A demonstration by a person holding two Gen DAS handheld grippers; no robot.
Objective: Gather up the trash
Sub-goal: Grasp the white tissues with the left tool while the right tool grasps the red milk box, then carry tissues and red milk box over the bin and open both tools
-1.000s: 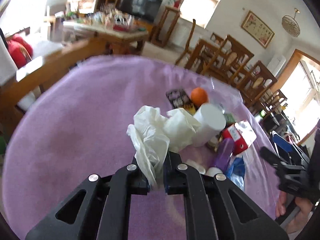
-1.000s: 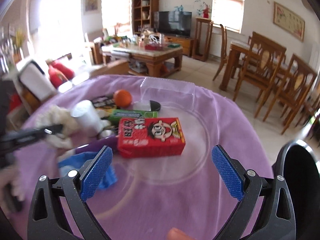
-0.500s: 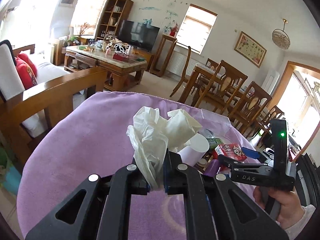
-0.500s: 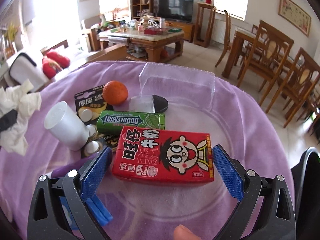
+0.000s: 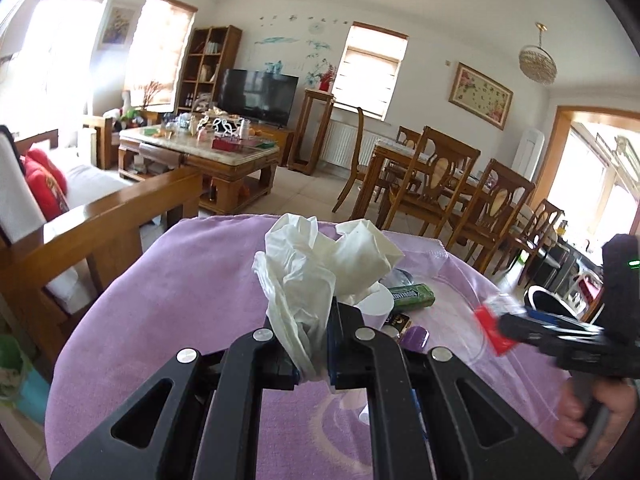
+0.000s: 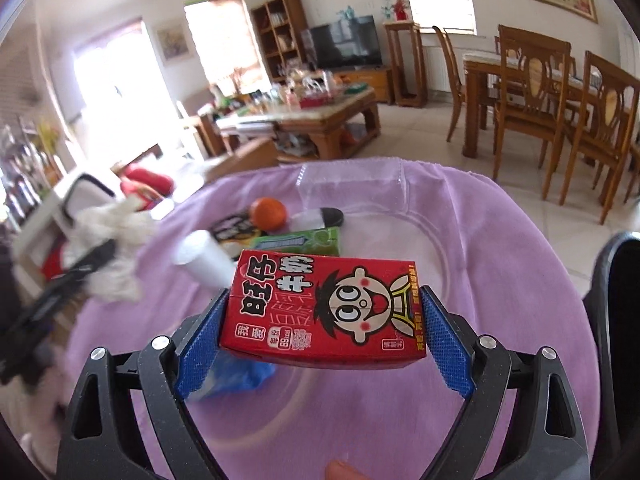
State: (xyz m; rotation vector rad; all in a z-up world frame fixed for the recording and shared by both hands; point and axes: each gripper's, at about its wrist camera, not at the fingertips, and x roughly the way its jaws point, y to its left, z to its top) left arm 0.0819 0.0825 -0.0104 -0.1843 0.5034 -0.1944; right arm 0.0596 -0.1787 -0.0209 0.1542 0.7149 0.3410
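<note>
Over purple cloth (image 5: 168,288): left jaws pinch tissue (image 5: 308,280), right jaws clamp carton (image 6: 324,312).

We see crumpled white tissue (image 5: 308,276), a glossy red carton (image 6: 324,312), soft matt purple cloth (image 5: 168,300) beneath, rough blue pads (image 6: 444,344).

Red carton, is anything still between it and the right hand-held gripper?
No. The red carton sits between the right hand-held gripper's blue pads, whose jaws have just been closing onto its ends.
</note>
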